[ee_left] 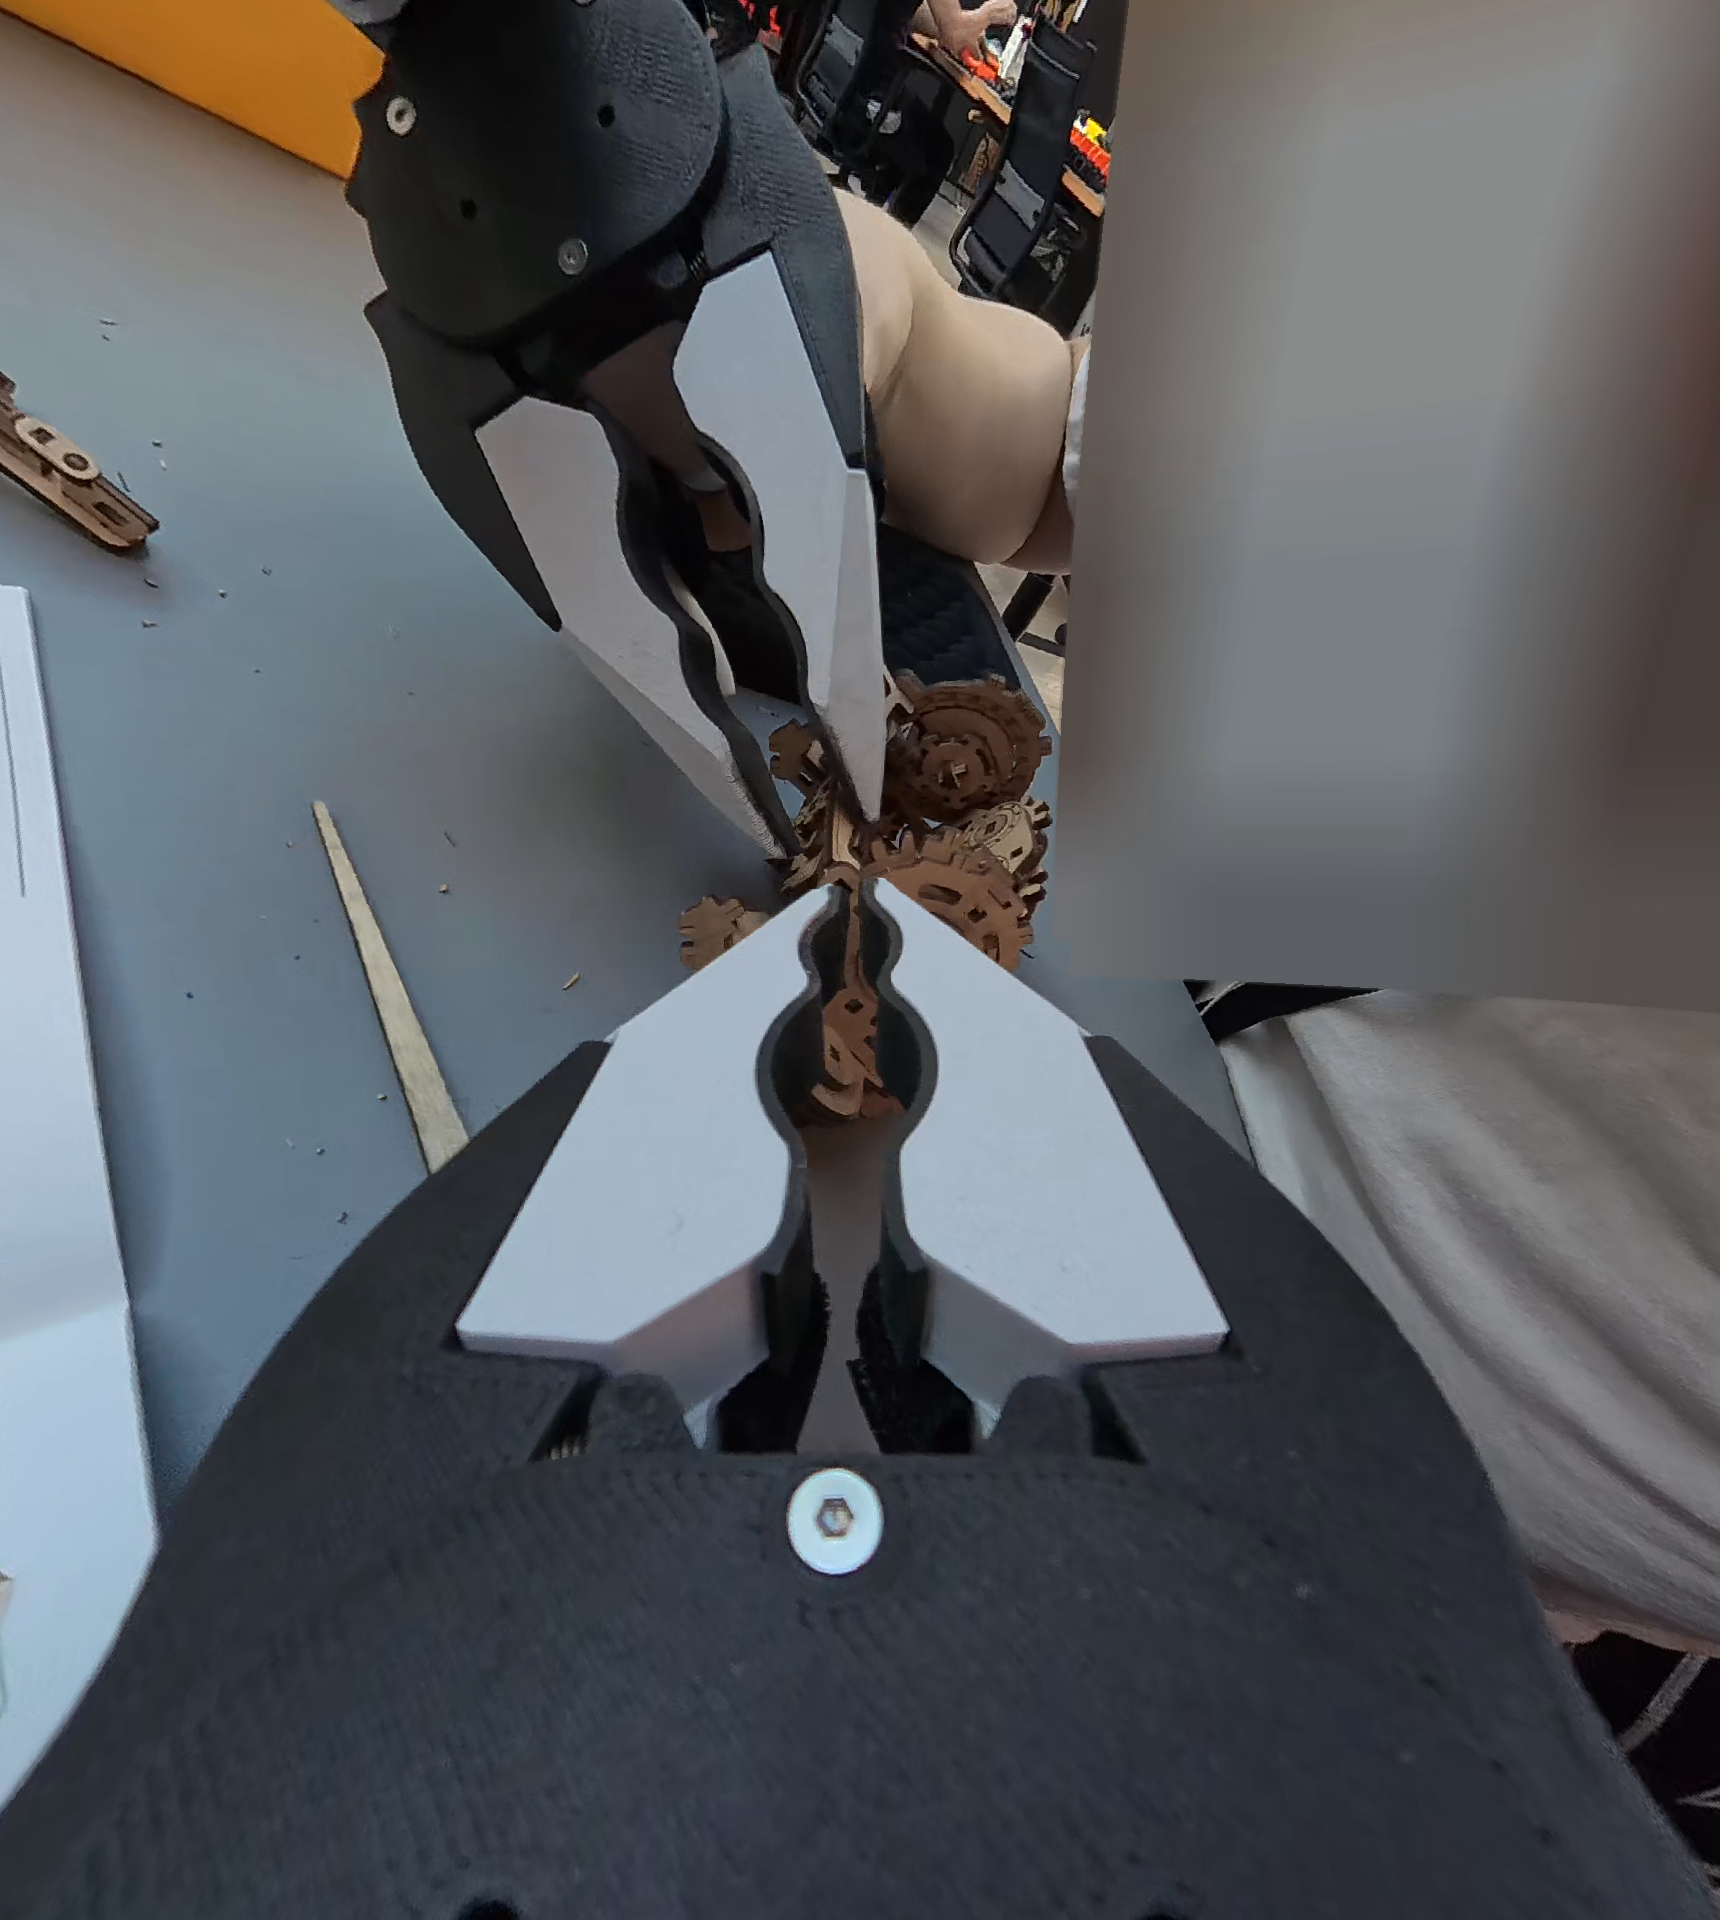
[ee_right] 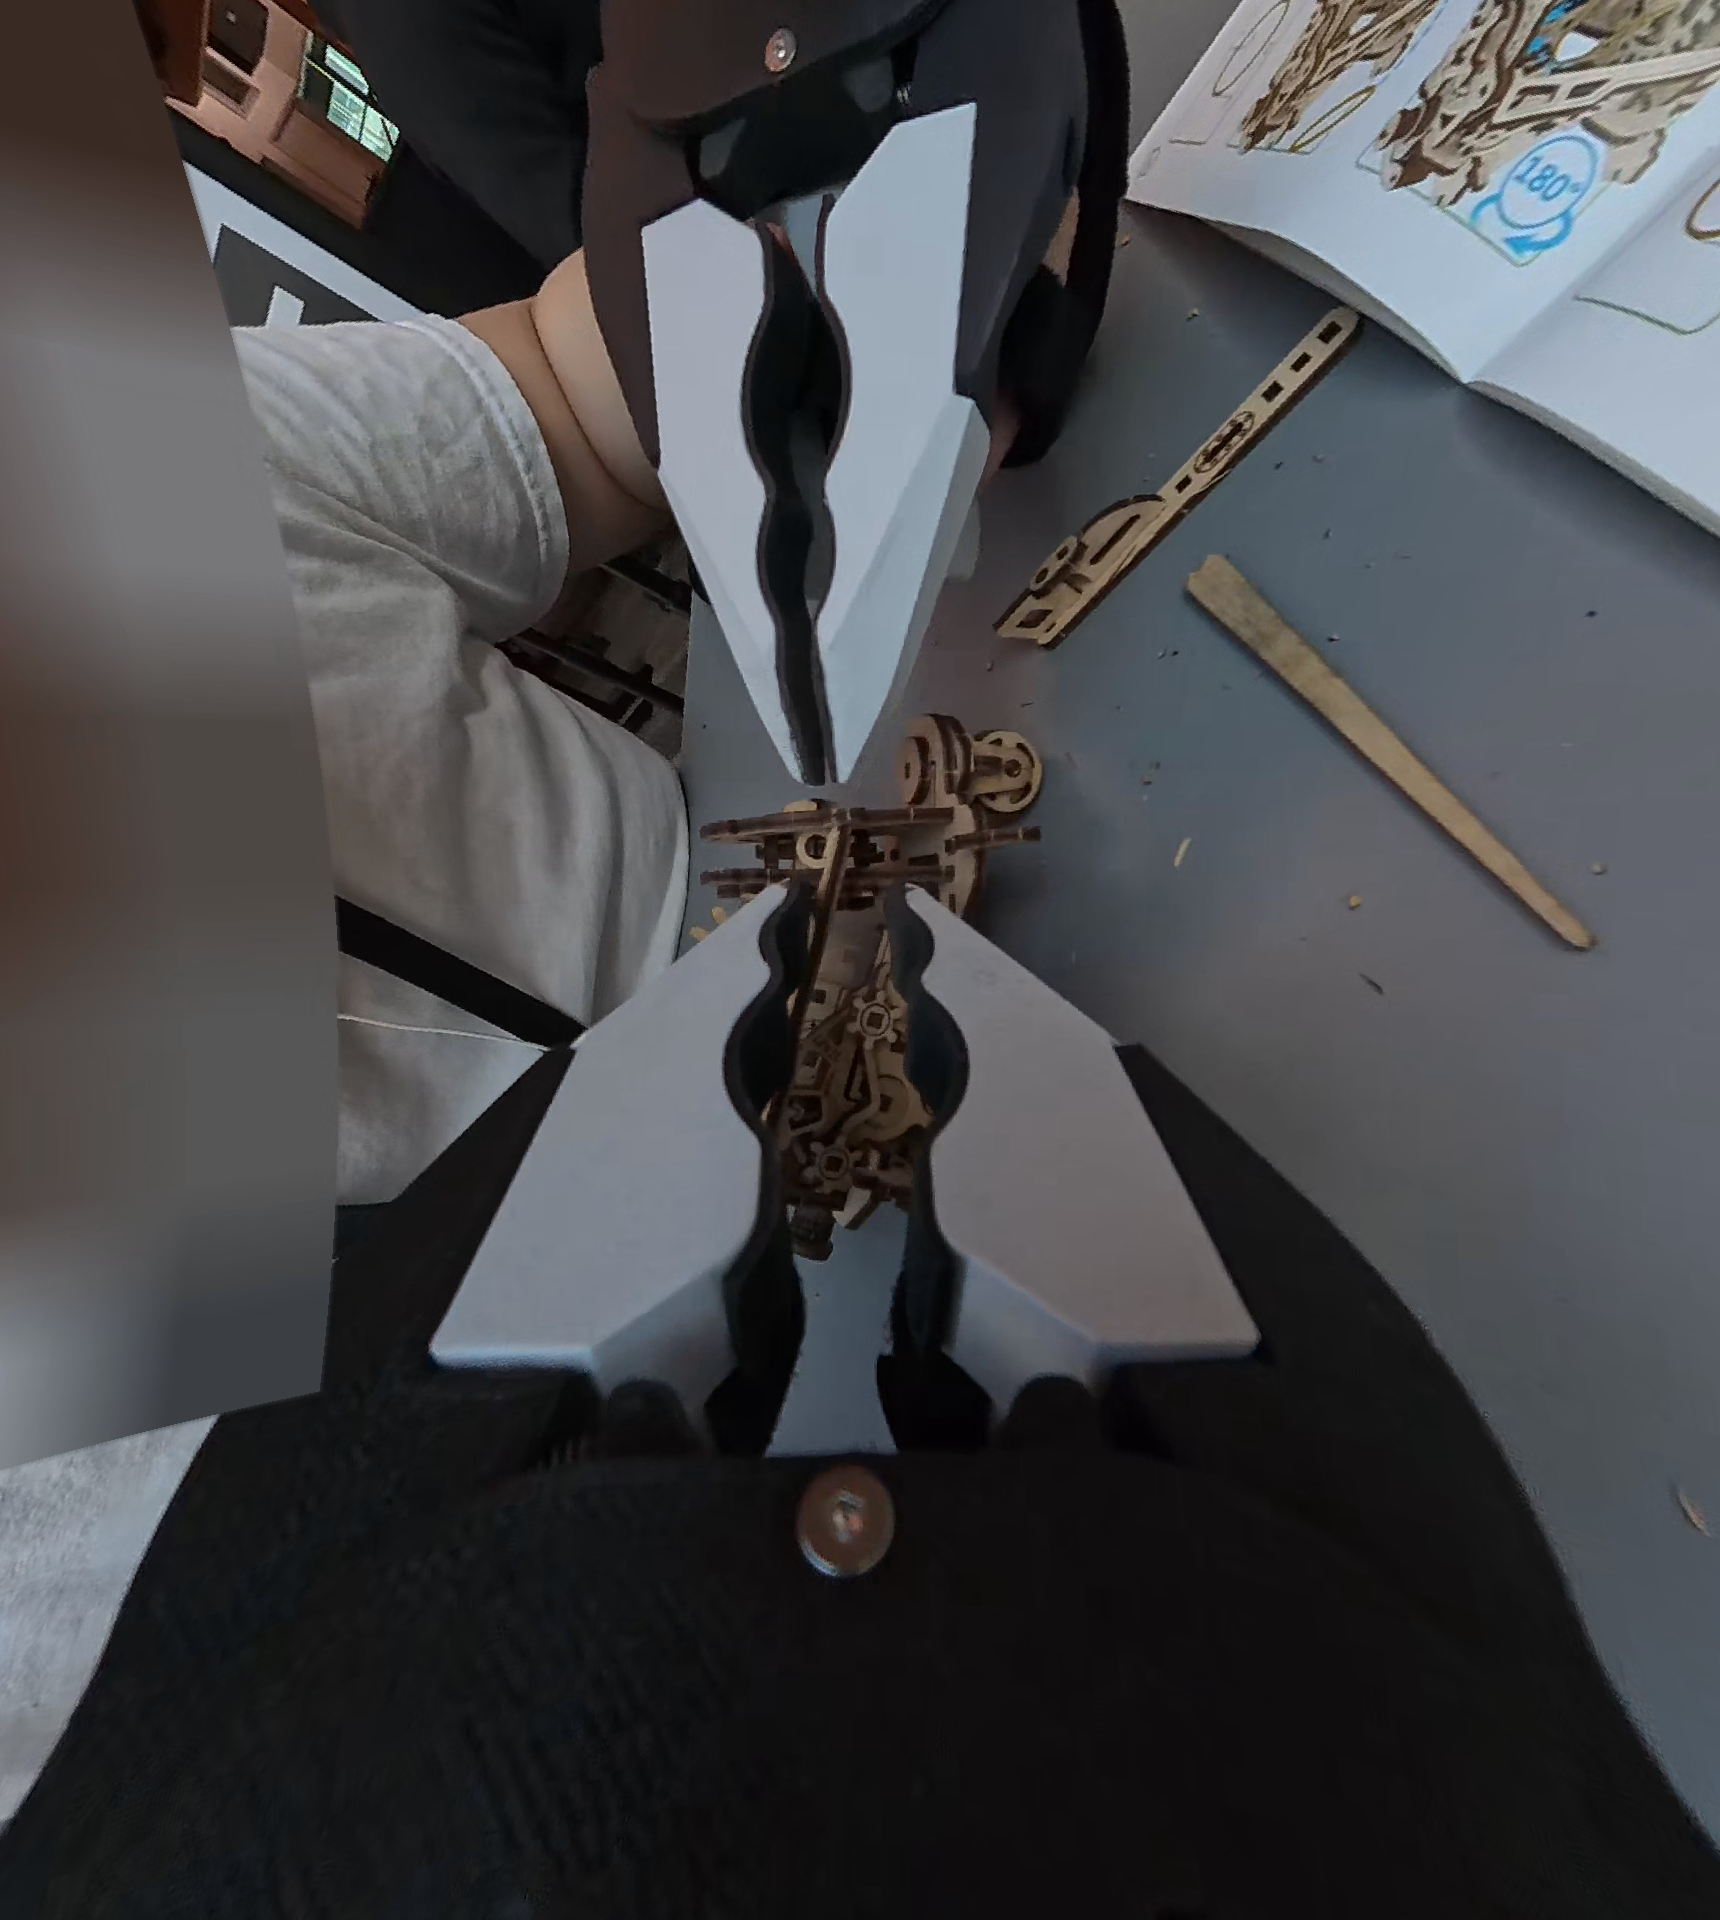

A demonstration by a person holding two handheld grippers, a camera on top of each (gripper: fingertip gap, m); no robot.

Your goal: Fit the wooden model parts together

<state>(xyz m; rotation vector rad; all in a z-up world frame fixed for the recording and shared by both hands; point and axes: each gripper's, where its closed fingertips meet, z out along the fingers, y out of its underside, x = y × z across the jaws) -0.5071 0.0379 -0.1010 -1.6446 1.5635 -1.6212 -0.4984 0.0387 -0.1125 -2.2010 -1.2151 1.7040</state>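
Left gripper point(ee_left: 851, 902): black textured plastic body showing fine print lines, silver hex screw point(ee_left: 834, 1521) sitting at centre, two pale grey wedge fingers point(ee_left: 664, 1174) tapering to points, black wavy pads point(ee_left: 785, 1049) lining inner edges. Right gripper point(ee_right: 843, 902): matching build, silver screw point(ee_right: 844, 1523) looking duller. Person wearing white short-sleeved T-shirt point(ee_right: 440, 582), sleeve point(ee_right: 482, 416) ending above elbow.

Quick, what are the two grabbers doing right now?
Left gripper: shut on the wooden gear model.
Right gripper: shut on the same wooden gear model, from the opposite side.
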